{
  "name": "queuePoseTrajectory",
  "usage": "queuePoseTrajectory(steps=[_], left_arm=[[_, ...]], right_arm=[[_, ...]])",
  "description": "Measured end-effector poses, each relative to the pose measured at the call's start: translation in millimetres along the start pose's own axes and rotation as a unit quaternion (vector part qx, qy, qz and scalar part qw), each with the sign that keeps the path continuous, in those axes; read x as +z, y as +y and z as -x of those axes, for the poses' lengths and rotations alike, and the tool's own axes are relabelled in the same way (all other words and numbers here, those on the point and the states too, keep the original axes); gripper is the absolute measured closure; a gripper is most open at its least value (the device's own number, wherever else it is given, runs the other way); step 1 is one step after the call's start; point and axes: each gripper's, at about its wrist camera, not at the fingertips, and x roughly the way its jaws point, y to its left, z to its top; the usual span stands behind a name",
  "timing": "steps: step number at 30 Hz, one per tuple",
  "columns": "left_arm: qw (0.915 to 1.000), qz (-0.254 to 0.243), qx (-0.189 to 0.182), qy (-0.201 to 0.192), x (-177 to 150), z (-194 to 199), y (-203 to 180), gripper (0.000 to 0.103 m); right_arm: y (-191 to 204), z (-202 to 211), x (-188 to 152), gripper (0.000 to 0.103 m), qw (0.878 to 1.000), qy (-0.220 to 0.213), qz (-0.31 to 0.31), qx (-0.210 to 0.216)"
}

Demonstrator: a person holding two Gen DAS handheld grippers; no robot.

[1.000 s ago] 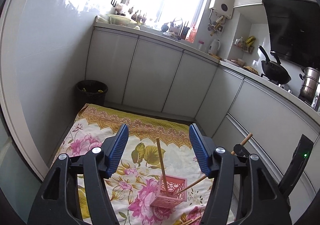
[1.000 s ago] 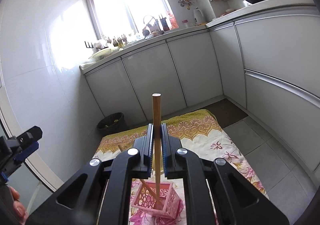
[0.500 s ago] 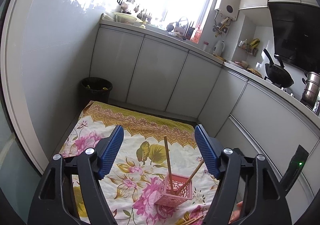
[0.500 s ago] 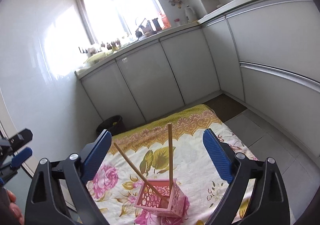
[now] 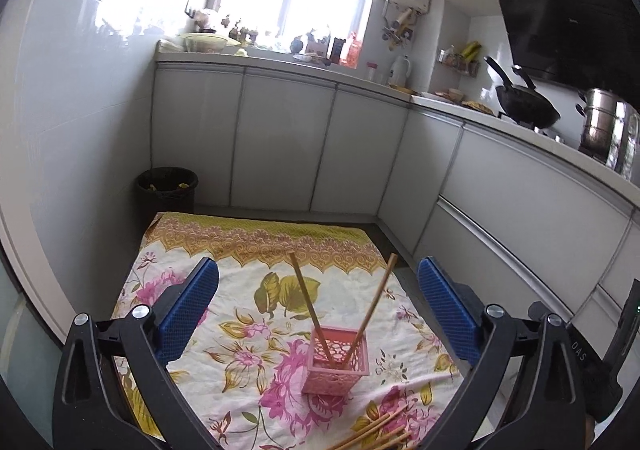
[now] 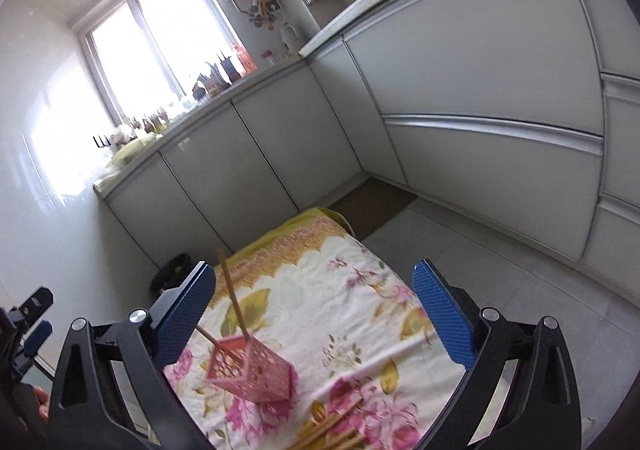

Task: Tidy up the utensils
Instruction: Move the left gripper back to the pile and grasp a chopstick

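A pink perforated holder (image 5: 335, 364) stands on a floral cloth (image 5: 248, 262) and holds two wooden chopsticks (image 5: 310, 310) that lean apart. It also shows in the right wrist view (image 6: 252, 370), left of centre. Several loose chopsticks (image 5: 376, 432) lie on the cloth in front of the holder, and they show in the right wrist view (image 6: 332, 430) too. My left gripper (image 5: 318, 308) is open and empty above the holder. My right gripper (image 6: 314, 314) is open and empty, above and right of the holder.
The cloth (image 6: 320, 270) covers a low surface on the kitchen floor. White cabinets (image 5: 288, 146) run along the back and right. A black bin (image 5: 167, 190) stands at the cloth's far left corner. Grey floor tiles (image 6: 460, 250) lie to the right.
My right gripper let go of a chopstick into the holder, opened wide and swung right. The left gripper stayed open and drew back a little.
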Motion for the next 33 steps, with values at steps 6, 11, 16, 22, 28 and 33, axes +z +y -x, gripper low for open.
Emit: queuePoseTrajectory(steps=[6,11,16,22,28,33], left_arm=[[0.9831,-0.119,-0.082,0.113,-33.6,-28.2,-53.8,0.007],[0.9435,-0.205,-0.127,0.228,-85.6,-61.3,-93.9,0.007],[0.9017,-0.228,-0.138,0.341,-126.8,-110.2,-108.3,0.008],[0.8552,-0.211,-0.118,0.459,-169.5,-160.9,-105.1,0.051],[0.8361,-0.241,-0.109,0.481,-178.2,-181.2,-113.4,0.073],[0.8149,-0.292,-0.079,0.495,-186.1,-194.5,-121.9,0.092]], right_arm=[[-62.2,0.2,-44.1,0.007,0.992,0.118,-0.036,-0.035],[-101.9,-15.1,-83.6,0.007,0.974,0.208,-0.079,-0.050],[-115.6,-19.6,-91.7,0.007,0.968,0.226,-0.102,-0.039],[-121.0,-30.1,-96.5,0.007,0.958,0.262,-0.110,-0.026],[-125.7,-34.5,-99.0,0.007,0.952,0.277,-0.125,-0.021],[-123.9,-36.9,-98.6,0.007,0.949,0.288,-0.128,-0.010]])
